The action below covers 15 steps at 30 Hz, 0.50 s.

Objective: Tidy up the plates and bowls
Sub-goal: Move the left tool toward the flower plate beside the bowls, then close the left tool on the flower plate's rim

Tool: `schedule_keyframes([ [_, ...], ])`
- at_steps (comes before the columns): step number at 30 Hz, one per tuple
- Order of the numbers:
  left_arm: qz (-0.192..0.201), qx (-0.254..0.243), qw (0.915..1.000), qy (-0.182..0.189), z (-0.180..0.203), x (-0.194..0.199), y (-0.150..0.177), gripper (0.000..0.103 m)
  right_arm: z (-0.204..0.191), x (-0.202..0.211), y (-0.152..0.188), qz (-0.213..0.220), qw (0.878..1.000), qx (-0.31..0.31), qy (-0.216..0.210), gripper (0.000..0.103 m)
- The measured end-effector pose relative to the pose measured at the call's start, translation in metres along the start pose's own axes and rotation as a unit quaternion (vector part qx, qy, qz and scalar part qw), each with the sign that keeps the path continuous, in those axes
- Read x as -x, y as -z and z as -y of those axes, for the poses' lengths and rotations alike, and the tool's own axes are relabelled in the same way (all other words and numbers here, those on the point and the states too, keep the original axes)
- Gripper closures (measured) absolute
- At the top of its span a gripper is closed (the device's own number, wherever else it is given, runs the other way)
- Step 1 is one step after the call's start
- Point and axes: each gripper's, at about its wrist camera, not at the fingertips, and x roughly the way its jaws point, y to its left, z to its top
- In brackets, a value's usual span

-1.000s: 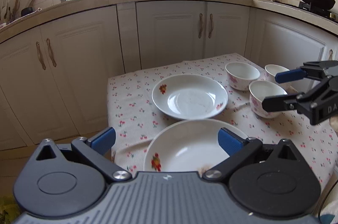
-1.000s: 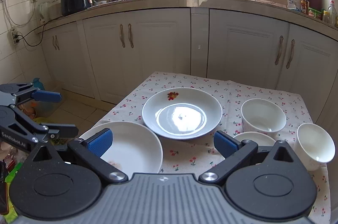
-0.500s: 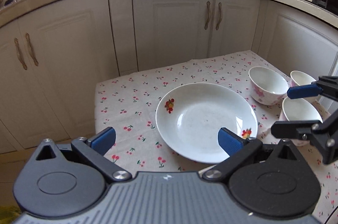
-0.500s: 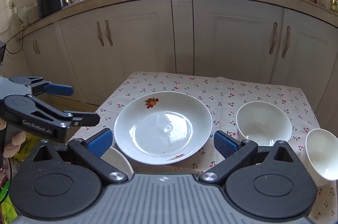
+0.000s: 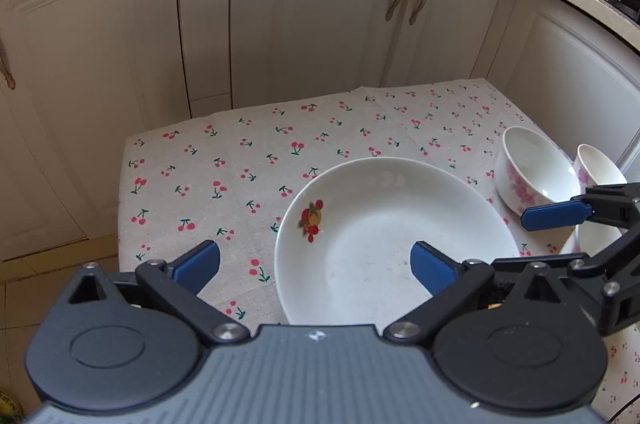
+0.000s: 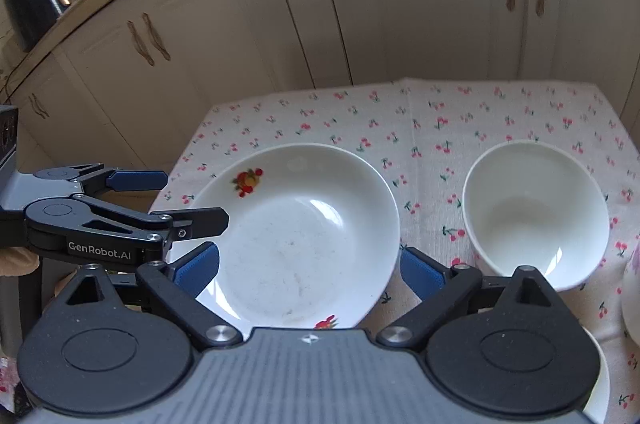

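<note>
A white plate [image 5: 392, 244] with a fruit decal lies on the cherry-print cloth, and the right wrist view shows the same plate [image 6: 304, 232]. My left gripper [image 5: 316, 266] is open above the plate's left rim, one finger over the plate and one over the cloth. My right gripper [image 6: 310, 272] hovers over the plate's near part with its jaws closing; the pads do not press on anything. Each gripper shows in the other's view: right gripper [image 5: 532, 238], left gripper [image 6: 196, 199]. A white bowl [image 6: 536, 212] stands right of the plate.
Two flowered bowls [image 5: 536, 172] [image 5: 600, 168] stand at the cloth's right edge, and a third bowl [image 5: 592, 240] is partly hidden behind the right gripper. White cabinet doors [image 5: 320, 24] rise just behind the table. The cloth's left half [image 5: 208, 176] is bare.
Both grippers have moved forward and down toward the far plate. The nearer plate has slipped out of view beneath them. The right gripper's fingers stand slightly closer together.
</note>
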Motion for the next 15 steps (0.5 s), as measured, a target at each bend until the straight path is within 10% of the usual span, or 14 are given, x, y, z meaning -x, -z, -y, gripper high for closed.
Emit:
schedule_keyframes([
  [15,-0.016,-0.021,0.9993,0.027,0.003,-0.017,-0.002,0.003,0.006,-0.015,0.001,-0.053,0.998,0.031,-0.024,0.006],
])
